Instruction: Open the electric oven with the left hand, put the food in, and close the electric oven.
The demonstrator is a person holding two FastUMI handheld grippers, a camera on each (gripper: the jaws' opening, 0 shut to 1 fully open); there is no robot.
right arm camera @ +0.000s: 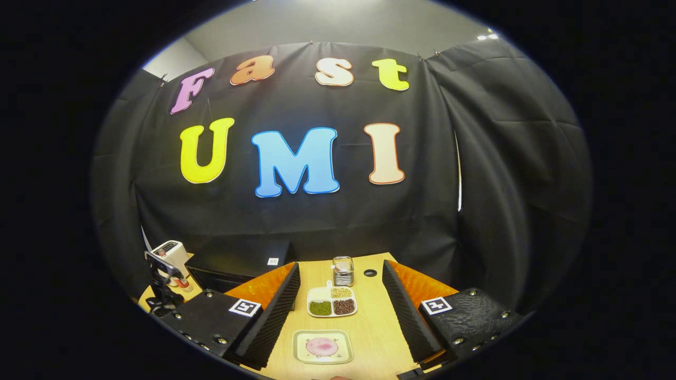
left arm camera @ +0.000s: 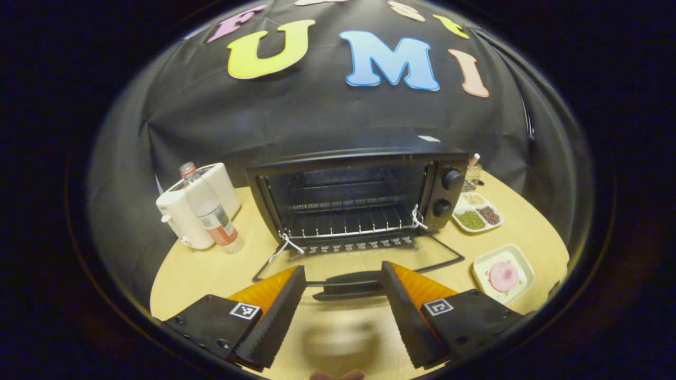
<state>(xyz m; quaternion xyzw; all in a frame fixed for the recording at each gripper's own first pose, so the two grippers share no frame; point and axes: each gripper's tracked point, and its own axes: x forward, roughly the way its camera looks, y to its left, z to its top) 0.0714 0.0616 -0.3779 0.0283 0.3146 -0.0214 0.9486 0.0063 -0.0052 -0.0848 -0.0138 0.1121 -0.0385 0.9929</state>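
In the left gripper view the black electric oven [left arm camera: 359, 195] stands with its door [left arm camera: 364, 258] folded down flat on the table, showing the wire rack [left arm camera: 348, 224] inside. My left gripper [left arm camera: 343, 269] is open just in front of the door, and the door handle [left arm camera: 348, 284] lies between its fingertips, untouched. The food, a pink round piece on a white square plate [left arm camera: 520, 258], sits to the right of the door. In the right gripper view that plate [right arm camera: 303, 345] lies between and below the tips of my open right gripper [right arm camera: 340, 268], which holds nothing. The oven [right arm camera: 237, 261] is at the left.
A divided dish of beans [left arm camera: 478, 212] [right arm camera: 332, 302] and a metal mesh holder [right arm camera: 343, 270] stand right of the oven. A plastic bottle [left arm camera: 211, 211] and a white appliance [left arm camera: 185, 219] stand to its left. The round wooden table [left arm camera: 211, 269] ends near the plate.
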